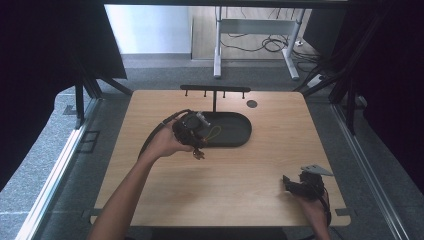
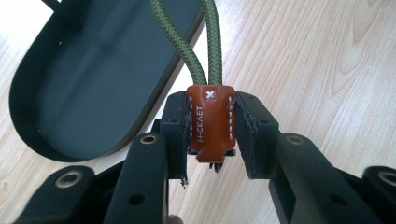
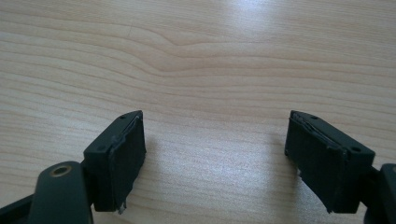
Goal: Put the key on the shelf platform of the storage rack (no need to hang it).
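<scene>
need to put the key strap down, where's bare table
Bare wood: the front middle, between the left gripper and right gripper, and the right side past the tray. The strap is clamped at the tray's front edge; the rack crowds the back.

Table: the light wooden table [image 1: 225,185] carries everything.
Tray: the dark oval metal tray [image 1: 235,131] lies centre, towards the far side.
Rack: the black T-shaped peg rack [image 1: 215,90] stands at the tray's far edge.
Left gripper: the left gripper [image 1: 196,145] is at the tray's left end, above its near rim.
Tag: the brown leather tag on a green cord loop [image 2: 210,121] sits between its jaws.
Right gripper: the right gripper [image 1: 290,184] is near the table's near-right corner, well apart from the tray.
</scene>
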Motion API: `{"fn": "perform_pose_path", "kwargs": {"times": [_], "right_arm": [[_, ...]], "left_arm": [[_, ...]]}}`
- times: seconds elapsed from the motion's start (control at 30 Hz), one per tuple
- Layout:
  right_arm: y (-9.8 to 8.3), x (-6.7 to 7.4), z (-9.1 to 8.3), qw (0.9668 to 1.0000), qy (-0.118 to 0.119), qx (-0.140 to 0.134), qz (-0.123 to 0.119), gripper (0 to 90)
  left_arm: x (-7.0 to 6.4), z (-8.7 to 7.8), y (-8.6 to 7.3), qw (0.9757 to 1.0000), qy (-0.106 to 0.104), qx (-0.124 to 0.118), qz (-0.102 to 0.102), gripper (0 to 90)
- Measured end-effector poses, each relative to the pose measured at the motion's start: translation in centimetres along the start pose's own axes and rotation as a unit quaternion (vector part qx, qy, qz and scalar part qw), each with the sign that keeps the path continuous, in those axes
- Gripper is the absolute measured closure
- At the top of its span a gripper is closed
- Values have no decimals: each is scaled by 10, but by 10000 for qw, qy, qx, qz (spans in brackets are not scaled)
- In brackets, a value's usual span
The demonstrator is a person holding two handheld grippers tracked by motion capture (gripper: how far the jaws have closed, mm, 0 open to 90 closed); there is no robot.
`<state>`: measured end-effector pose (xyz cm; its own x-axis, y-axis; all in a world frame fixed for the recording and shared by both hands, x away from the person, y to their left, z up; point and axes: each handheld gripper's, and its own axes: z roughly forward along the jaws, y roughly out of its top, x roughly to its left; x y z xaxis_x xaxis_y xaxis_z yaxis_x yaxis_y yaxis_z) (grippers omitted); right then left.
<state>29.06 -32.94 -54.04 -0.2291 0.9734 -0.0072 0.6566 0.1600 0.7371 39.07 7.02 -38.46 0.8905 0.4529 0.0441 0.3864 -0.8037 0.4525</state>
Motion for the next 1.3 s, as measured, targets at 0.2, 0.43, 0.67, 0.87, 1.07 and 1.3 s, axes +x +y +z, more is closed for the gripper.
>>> {"fn": "perform_pose_path", "kwargs": {"times": [0.2,0.43,0.67,0.87,1.07,1.3], "right_arm": [[0,0,0,10000,-1,1,3,207],[0,0,0,10000,0,1,1,207],[0,0,0,10000,-1,0,0,207],[0,0,0,10000,-2,1,2,206],[0,0,0,10000,-3,1,0,206],[0,0,0,10000,-3,1,1,206]], "left_arm": [[-1,-1,5,10000,13,-6,26,667],[-1,2,8,10000,-9,13,33,667],[-1,4,7,10000,11,45,44,666],[-1,4,8,10000,-7,23,23,666],[-1,6,9,10000,-31,43,39,666],[-4,10,11,9999,-70,91,99,666]]}}
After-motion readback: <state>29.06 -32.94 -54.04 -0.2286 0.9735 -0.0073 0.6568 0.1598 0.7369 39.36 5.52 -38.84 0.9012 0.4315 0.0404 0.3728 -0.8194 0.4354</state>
